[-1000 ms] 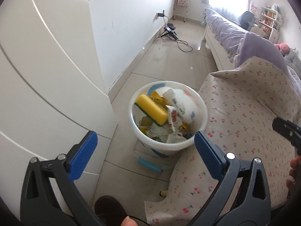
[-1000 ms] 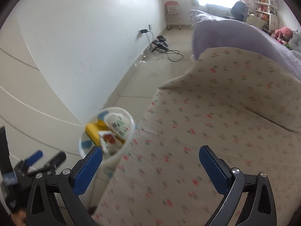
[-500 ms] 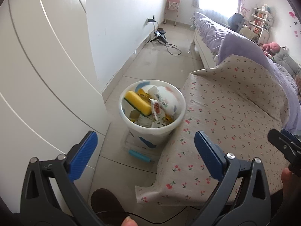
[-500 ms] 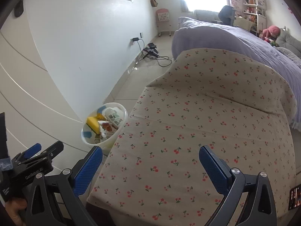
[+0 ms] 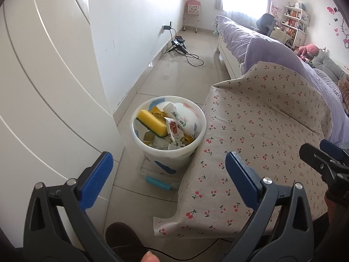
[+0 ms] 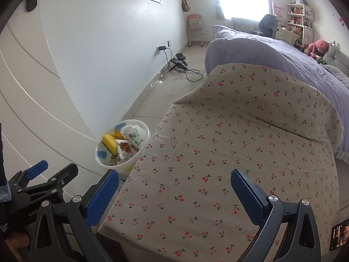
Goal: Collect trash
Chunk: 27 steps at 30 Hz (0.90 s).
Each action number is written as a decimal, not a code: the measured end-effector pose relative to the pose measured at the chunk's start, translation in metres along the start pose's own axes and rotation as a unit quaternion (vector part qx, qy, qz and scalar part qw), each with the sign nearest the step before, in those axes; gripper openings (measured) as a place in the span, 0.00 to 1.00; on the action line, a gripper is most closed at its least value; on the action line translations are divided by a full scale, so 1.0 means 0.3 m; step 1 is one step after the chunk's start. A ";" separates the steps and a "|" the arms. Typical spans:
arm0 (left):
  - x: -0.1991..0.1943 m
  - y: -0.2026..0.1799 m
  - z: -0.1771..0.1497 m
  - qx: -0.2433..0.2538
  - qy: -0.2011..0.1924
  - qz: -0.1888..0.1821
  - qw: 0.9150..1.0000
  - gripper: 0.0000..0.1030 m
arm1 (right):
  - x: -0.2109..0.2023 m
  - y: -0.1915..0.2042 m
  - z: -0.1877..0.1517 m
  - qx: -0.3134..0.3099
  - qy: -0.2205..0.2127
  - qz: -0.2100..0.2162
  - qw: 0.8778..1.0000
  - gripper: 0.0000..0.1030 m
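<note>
Beside the cloth-covered table, on the tiled floor [image 5: 174,83], stands the white bin [image 5: 169,150], tucked between the table's edge and the white wardrobe [image 5: 43,98], probably so that rubbish can be dropped straight off the tabletop into it. It already holds the trash: a yellow sponge [image 5: 151,124] with a green scouring face lying on top toward the wardrobe side, a white tube with a printed label [image 5: 175,115] leaning against the far rim, a red-printed sachet [image 5: 173,131] and crumpled wrappers [image 5: 161,144] below. The bin rests on a clear flat container with a teal clip [image 5: 158,181], which lifts it nearer to table height.

The left gripper [image 5: 169,174] hangs above and short of the bin, its blue pads [image 5: 97,181] spread wide with nothing between them. The right gripper [image 6: 174,196] hovers over the near end of the cherry-print tablecloth [image 6: 240,142], likewise spread wide and empty. No loose rubbish shows on the cloth in either view, so the collecting looks finished or very nearly so; both tools seem held back and clear of the bin as a resting pose rather than a reach. A black cable [image 5: 189,57] trails on the floor by the far wall [image 5: 130,32], well apart from the work, and a lilac-covered bed [image 6: 272,54] lies beyond the table.
</note>
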State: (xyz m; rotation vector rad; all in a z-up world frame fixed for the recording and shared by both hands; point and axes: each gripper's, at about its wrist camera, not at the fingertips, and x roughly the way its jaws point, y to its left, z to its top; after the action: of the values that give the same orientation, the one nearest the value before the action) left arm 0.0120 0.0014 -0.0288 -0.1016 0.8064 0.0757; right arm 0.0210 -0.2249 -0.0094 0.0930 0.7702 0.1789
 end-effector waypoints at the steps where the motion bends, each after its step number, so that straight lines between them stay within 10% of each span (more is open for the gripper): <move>1: 0.001 0.000 0.000 -0.001 0.001 -0.001 1.000 0.99 | 0.001 0.000 -0.001 0.000 0.001 0.000 1.000 1.00; 27: -0.017 -0.015 -0.002 -0.001 -0.002 -0.011 1.000 0.99 | 0.000 -0.006 -0.010 0.006 0.005 -0.004 1.000 1.00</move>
State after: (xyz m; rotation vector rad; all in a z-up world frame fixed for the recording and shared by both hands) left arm 0.0084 -0.0033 -0.0253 -0.1123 0.8013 0.0552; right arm 0.0190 -0.2266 -0.0118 0.1014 0.7815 0.1667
